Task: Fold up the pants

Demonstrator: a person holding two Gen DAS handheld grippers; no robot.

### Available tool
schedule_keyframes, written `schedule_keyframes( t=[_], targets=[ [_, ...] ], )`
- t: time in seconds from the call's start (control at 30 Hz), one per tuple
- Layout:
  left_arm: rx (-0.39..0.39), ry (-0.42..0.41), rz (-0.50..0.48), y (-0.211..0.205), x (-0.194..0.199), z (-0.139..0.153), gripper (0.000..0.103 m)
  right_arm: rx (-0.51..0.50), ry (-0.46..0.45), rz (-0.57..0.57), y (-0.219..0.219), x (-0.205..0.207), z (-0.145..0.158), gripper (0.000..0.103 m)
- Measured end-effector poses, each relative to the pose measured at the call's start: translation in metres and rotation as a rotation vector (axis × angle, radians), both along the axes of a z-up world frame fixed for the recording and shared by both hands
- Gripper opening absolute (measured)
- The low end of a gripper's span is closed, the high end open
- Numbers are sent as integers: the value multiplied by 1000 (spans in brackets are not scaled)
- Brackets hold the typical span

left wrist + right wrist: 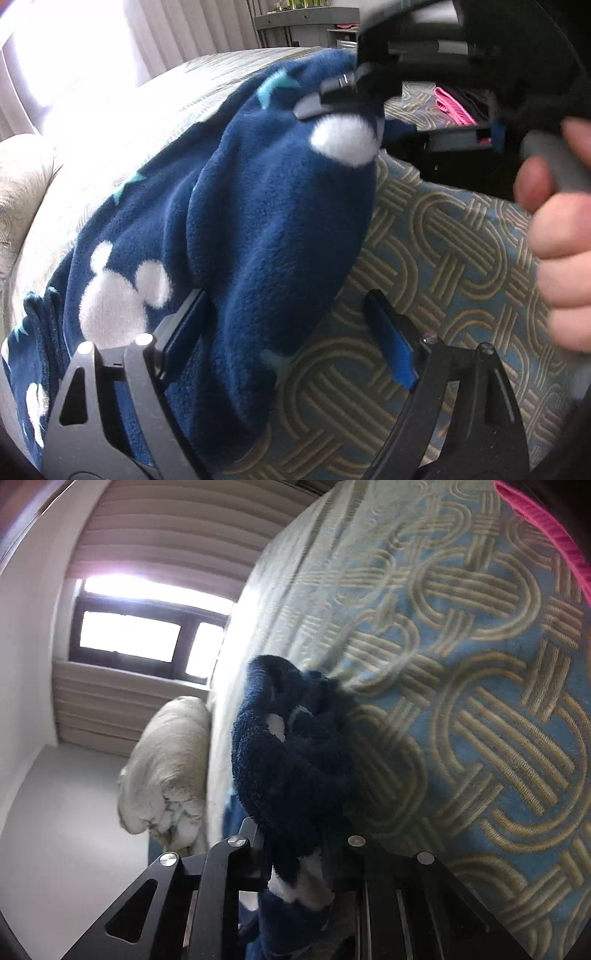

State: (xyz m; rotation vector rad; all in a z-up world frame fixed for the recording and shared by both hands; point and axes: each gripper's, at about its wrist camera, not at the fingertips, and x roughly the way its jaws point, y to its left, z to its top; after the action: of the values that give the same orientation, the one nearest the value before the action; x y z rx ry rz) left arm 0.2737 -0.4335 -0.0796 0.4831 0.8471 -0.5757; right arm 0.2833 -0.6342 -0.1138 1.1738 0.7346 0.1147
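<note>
The pants (pixel 266 221) are navy fleece with white mouse-head shapes and teal stars, lying bunched on a patterned bedspread (pixel 443 258). In the left wrist view my left gripper (pixel 288 328) stands open low over them. A fold of fleece lies between its fingers, against the left pad (pixel 184 328), while the right pad is clear of it. My right gripper (pixel 332 99) is shut on the far end of the pants and a person's hand (pixel 561 229) holds it. In the right wrist view the right gripper (pixel 299 834) pinches a thick wad of the pants (pixel 291 757) above the bedspread (pixel 461 664).
A pink garment (pixel 454 105) lies on the bed beyond the right gripper, and its edge (pixel 546 528) shows at the top right of the right wrist view. A cream pillow (pixel 166 775) rests by the bed's edge under a bright window (pixel 129 635). A grey cabinet (pixel 306 22) stands behind the bed.
</note>
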Motion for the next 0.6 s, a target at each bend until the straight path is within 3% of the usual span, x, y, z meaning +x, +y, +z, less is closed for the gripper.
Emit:
schedule_keyframes(
  t=[0.13,0.23,0.3,0.33,0.37,0.47,0.6],
  targets=[
    [-12,-41,15,-9,0,10,86,40,-43,19,6,-4,20,18],
    [-64,-54,55,-6,6,22,84,43,-75,49,13,-6,38,18],
    [-131,-51,87,0,6,32,57,23,-90,67,20,-8,52,18],
    [-149,-61,121,6,7,37,32,17,-100,73,23,-9,57,18],
    [-180,-55,144,13,9,43,21,1,-103,80,27,-9,63,18],
    [-267,-24,169,33,11,58,19,-20,-108,94,37,-6,72,18],
    [-306,-38,173,57,5,77,18,-45,-139,120,56,0,92,18]
  ],
)
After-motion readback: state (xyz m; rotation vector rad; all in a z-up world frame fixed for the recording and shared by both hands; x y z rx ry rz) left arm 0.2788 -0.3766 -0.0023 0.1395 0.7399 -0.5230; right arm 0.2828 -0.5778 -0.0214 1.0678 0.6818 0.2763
